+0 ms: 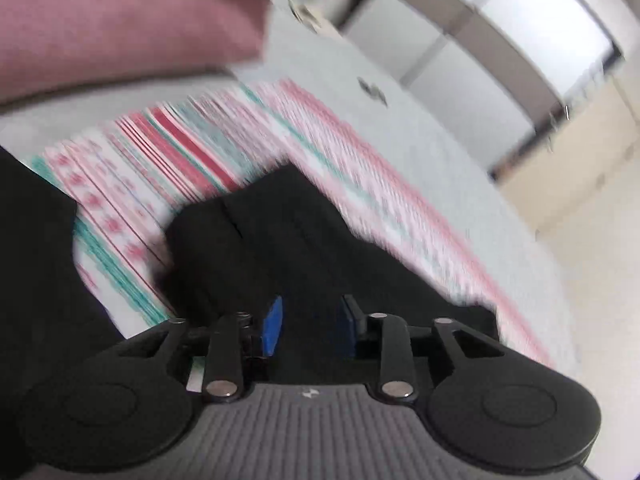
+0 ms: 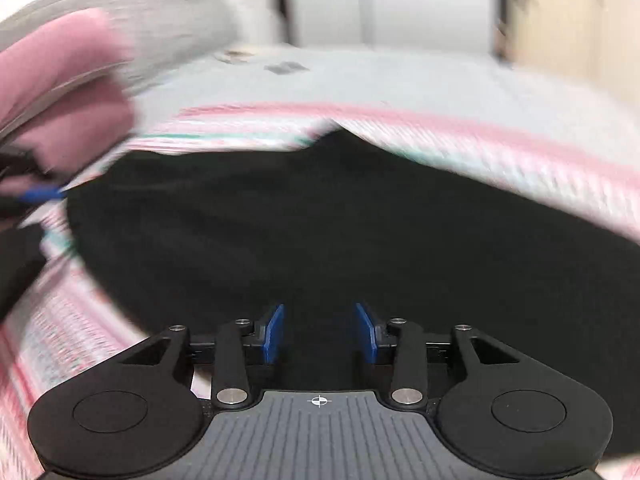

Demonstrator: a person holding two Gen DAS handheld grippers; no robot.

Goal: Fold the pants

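Note:
Black pants (image 1: 280, 232) lie on a cloth with pink, red and teal stripes (image 1: 180, 152); the picture is blurred. My left gripper (image 1: 312, 304) hangs just over the black fabric, its blue pads apart with no cloth pinched between them. In the right wrist view the pants (image 2: 320, 220) spread wide across the striped cloth (image 2: 480, 140). My right gripper (image 2: 319, 312) stands open above them, with nothing between its pads. At the left edge of that view a blue pad (image 2: 42, 194) of the left gripper shows beside the pants' edge.
A person's pink sleeve (image 1: 120, 20) fills the upper left and appears again as the sleeve (image 2: 68, 80) in the right wrist view. The striped cloth rests on a pale sheet (image 1: 400, 128). Beyond are white panels (image 2: 400, 16) and a beige wall (image 1: 580, 200).

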